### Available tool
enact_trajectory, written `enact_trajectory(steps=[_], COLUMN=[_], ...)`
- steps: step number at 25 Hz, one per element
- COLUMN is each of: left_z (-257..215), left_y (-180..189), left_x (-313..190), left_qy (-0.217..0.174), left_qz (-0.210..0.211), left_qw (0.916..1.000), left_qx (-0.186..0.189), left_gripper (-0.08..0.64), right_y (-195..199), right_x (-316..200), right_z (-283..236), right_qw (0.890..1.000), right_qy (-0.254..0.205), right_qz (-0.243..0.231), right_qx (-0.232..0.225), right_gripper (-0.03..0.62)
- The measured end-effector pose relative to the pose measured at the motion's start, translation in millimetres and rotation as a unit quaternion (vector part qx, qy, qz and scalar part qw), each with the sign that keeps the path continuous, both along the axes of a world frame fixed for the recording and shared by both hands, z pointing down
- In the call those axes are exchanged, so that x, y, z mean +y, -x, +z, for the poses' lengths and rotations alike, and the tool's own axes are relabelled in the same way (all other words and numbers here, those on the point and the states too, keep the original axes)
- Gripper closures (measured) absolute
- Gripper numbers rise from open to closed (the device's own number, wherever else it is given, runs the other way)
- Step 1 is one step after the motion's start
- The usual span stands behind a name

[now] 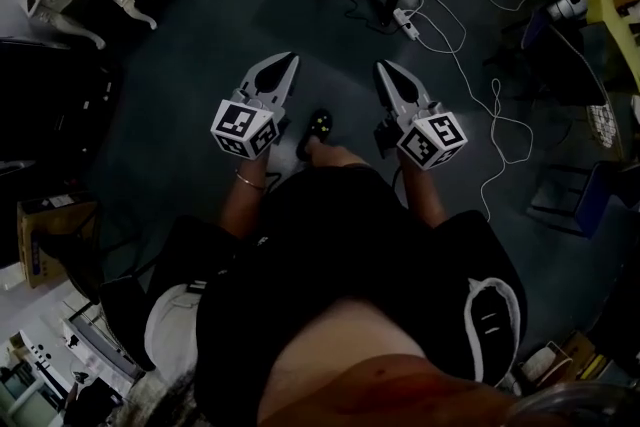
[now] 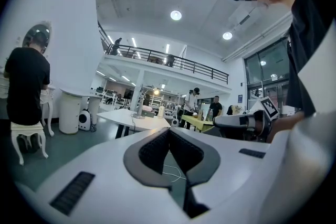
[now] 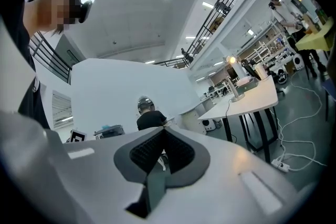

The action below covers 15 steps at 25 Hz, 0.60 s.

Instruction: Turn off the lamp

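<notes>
Lit desk lamp [image 3: 230,61], upright, on white table [image 3: 252,102]

Two tools — left tool [image 1: 291,59], right tool [image 1: 381,66] — one lamp [image 3: 230,61], one table [image 3: 253,100], one power strip [image 1: 408,23].

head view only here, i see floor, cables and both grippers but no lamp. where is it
Observer: The right gripper view shows the lamp standing on a white table, ahead and to the right of that gripper's jaws.
Operator: is it on
Observer: Yes, its head glows bright.
Operator: cant tell from up here if the jaws hold anything
Observer: They don't. The left gripper and the right gripper each have their jaws together with nothing between them.
</notes>
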State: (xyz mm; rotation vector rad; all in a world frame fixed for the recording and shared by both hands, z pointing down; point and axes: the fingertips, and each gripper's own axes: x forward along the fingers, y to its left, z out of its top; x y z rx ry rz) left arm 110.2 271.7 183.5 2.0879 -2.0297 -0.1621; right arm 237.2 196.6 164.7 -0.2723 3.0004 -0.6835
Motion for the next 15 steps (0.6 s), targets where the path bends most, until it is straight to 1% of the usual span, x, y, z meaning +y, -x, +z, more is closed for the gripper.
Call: enact_trajectory(steps=[4, 9, 12, 15], left_z=[4.0, 3.6, 4.2, 5.3], left_y=[29.6, 70.6, 89.0, 100.4], left_x=[-5.2, -20.7, -32.6, -47.7], left_qy=[0.003, 0.001, 0.001, -0.002], left_qz=[-0.015, -0.025, -0.031, -0.027], left_qw=[0.9998, 0.9995, 0.9994, 0.9995], left_qx=[0.013, 0.018, 0.014, 0.017], left_gripper=[0.554, 0.553, 0.554, 0.554], right_y=[33.1, 69.0, 83.5, 94.5], right_x=[-8.4, -31.5, -46.9, -61.2], right_z=[4.6, 4.1, 2.6, 4.3], right_qw=[1.0, 1.0, 1.0, 1.0], right_qy=[-0.008, -0.01, -0.011, -0.011], right_qz=[-0.011, -0.008, -0.006, -0.002], right_qx=[0.007, 0.008, 0.006, 0.008], right_gripper=[0.592, 0.592, 0.592, 0.592])
